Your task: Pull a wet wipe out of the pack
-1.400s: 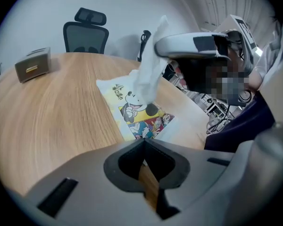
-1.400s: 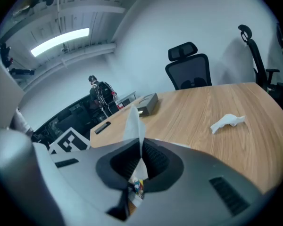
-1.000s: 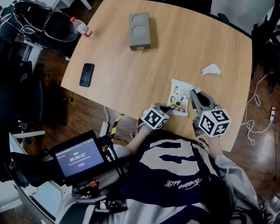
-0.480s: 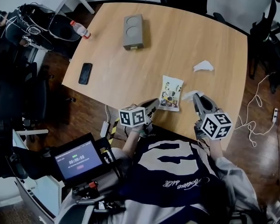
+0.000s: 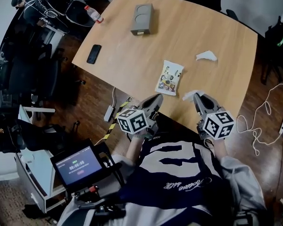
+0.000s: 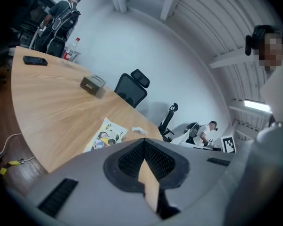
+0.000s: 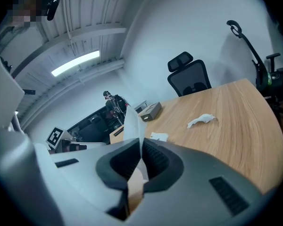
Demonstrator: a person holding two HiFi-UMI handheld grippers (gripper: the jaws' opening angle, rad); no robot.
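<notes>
The wet wipe pack [image 5: 169, 77] [image 6: 105, 133] lies flat on the wooden table [image 5: 203, 27], with neither gripper touching it. My right gripper [image 5: 196, 97] [image 7: 140, 147] hovers to the right of the pack near the table's front edge. It is shut on a white wet wipe [image 5: 188, 96] [image 7: 133, 124] that sticks out from between its pads. My left gripper [image 5: 155, 99] [image 6: 144, 142] is raised over the front edge, below and left of the pack, shut with nothing in it. A crumpled wipe [image 5: 205, 56] [image 7: 201, 120] lies farther back on the right.
A grey box [image 5: 142, 19] stands at the table's far side, a phone [image 5: 94, 53] near its left edge. A bottle [image 5: 94, 14] sits beyond the far left corner. Office chairs ring the table. A cable [image 5: 259, 121] lies on the floor at right; a screen device [image 5: 78, 165] is by my left side.
My left gripper lifted off the pack, rolled, and pulled back to the table's front edge. My right gripper moved right, carrying the wipe clear of the pack.
</notes>
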